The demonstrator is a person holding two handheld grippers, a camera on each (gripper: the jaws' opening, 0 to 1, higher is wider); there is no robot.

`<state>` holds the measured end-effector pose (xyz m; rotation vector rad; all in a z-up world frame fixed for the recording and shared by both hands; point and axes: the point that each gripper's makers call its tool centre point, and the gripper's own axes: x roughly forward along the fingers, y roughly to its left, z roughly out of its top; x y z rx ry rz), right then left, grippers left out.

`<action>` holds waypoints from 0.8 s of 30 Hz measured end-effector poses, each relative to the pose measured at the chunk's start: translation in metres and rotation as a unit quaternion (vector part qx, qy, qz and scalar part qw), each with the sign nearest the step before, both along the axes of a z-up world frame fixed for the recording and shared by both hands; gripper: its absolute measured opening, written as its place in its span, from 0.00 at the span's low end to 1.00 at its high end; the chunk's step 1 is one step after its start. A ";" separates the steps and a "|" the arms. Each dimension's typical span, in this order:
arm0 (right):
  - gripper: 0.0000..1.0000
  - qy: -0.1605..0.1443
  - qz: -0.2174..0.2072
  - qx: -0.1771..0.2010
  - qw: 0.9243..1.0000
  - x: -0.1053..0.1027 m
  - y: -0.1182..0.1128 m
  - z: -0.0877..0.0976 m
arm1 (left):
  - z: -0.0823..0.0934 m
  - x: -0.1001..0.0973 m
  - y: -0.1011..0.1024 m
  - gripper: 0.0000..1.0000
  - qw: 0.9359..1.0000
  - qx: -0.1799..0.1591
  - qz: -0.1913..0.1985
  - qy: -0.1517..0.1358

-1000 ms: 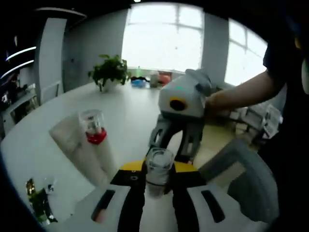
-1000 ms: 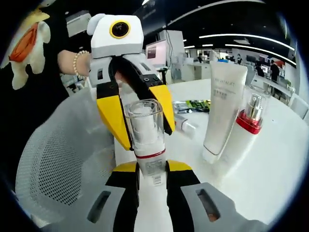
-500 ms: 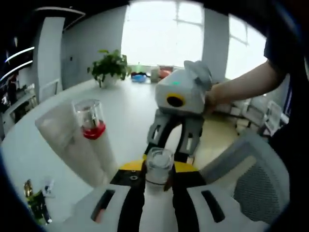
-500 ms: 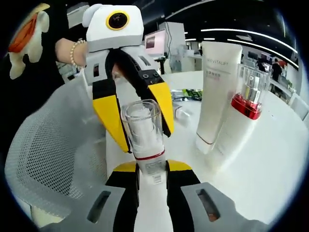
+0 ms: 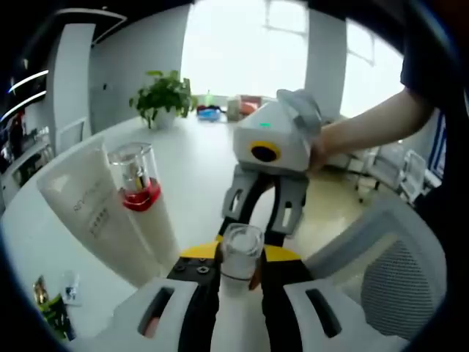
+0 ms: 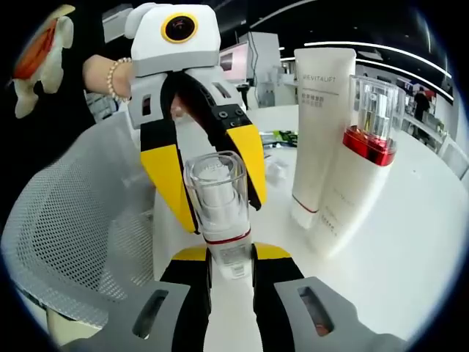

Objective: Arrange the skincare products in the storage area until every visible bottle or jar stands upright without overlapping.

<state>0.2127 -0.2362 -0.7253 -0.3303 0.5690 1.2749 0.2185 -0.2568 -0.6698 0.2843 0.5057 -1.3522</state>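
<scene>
Both grippers close on one clear-capped bottle (image 6: 218,205) from opposite ends. In the right gripper view the right gripper (image 6: 230,268) has its jaws pressed against the bottle's labelled lower body, with the cap rising between the yellow jaws of the left gripper (image 6: 207,172), which comes in from above and straddles the cap. In the left gripper view the left gripper (image 5: 232,268) has its jaws around the same bottle (image 5: 239,251), seen cap-first, and the right gripper (image 5: 262,213) faces it with its grey jaws reaching down behind the bottle. Whether the left jaws truly press the cap or only flank it, I cannot tell. The bottle is held above the white table (image 6: 410,249), near its edge, with a mesh chair (image 6: 69,242) beside it.

Compared with a second ago, the grip on the bottle looks unchanged, but the tube (image 6: 316,139) and the red-collared pump bottle (image 6: 354,165) loom larger and nearer in both views: the held bottle has come closer to them. The tube (image 5: 99,216) and pump bottle (image 5: 146,209) stand upright, touching or just beside each other. A plant (image 5: 163,92) sits far across the table, and small sachets (image 5: 55,301) lie at the near edge.
</scene>
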 end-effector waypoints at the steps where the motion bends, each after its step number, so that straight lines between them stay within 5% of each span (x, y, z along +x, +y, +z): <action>1: 0.20 0.000 0.001 0.000 1.000 0.002 -0.001 0.000 | 0.000 0.001 -0.001 0.17 1.000 0.000 -0.001 -0.001; 24: 0.20 0.000 0.015 0.014 1.000 0.038 -0.013 0.001 | -0.002 0.037 -0.012 0.16 1.000 0.008 0.021 -0.021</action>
